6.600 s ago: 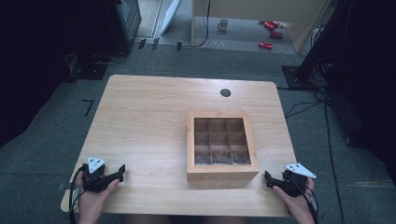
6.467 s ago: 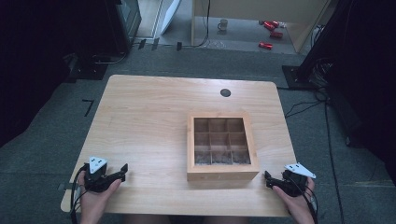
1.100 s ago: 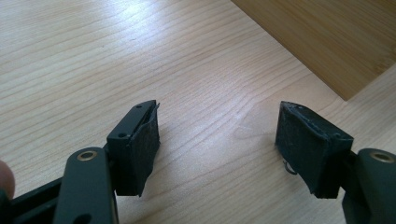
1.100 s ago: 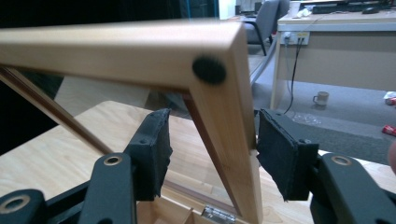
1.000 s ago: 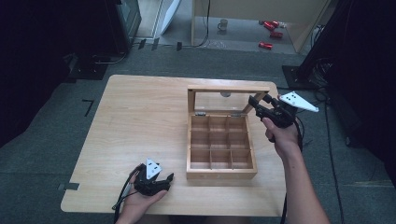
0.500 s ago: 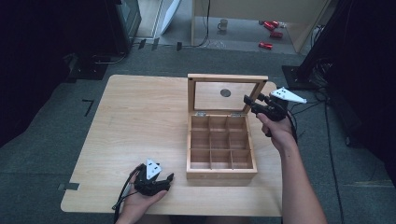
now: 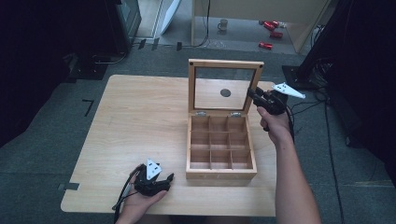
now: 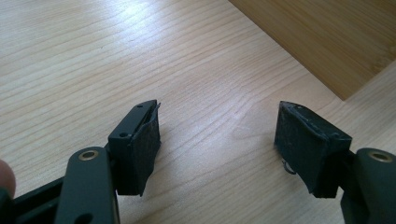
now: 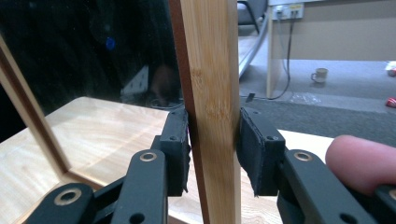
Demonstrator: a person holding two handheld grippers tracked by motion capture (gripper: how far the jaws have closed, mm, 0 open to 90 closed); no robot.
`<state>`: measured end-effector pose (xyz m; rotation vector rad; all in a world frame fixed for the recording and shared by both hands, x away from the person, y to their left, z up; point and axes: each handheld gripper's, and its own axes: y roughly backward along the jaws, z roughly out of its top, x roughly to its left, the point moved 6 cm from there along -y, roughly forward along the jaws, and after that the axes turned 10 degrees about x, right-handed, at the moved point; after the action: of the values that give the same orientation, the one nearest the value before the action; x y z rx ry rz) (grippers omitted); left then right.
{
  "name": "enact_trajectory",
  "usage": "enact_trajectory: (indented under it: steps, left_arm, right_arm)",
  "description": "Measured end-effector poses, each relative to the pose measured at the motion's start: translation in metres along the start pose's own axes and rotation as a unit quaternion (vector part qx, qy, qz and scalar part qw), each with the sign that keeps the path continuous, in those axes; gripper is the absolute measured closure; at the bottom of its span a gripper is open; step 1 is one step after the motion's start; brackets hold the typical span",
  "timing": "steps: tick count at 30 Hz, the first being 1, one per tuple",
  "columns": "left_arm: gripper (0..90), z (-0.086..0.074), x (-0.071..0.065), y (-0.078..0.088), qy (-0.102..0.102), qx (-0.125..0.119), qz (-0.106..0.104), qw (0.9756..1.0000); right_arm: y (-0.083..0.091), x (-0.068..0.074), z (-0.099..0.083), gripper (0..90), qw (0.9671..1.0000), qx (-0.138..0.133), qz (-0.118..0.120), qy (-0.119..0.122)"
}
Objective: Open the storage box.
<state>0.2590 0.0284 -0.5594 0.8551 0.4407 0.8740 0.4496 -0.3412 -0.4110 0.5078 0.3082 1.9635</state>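
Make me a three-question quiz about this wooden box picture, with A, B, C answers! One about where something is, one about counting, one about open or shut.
1. Where is the left gripper?
A. Inside the box
B. On the table near the box's front left corner
C. On the floor

2. How many compartments does the box have?
A. Four
B. Six
C. Nine

3. How is the lid?
A. Standing up open
B. Shut flat
C. Lying off on the table

Answers:
1. B: in the high view it rests there in the hand.
2. C: three rows of three.
3. A: it stands upright on its hinges, with the right gripper clamped on its side frame.
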Motion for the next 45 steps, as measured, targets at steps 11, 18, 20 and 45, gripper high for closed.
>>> enact_trajectory:
  steps: [11,18,20,45]
  left_arm:
    - [30.9,0.000,0.000,0.000,-0.004,0.001,0.001,1.0000]
    - [29.2,0.000,0.000,0.000,-0.004,0.002,-0.001,1.0000]
    - [28.8,-0.001,0.000,0.000,-0.005,0.003,0.000,1.0000]
    - [12.0,-0.001,0.002,-0.002,0.004,0.018,0.016,0.9997]
  right_arm:
    - [-0.014,-0.004,0.003,66.9,0.9975,0.014,-0.062,-0.031]
    - [-0.014,-0.003,0.003,64.9,0.9970,0.014,-0.066,-0.037]
    - [-0.012,-0.002,0.003,60.0,0.9969,0.014,-0.065,-0.042]
    - [0.066,0.013,-0.091,4.6,0.9941,0.102,-0.037,0.006]
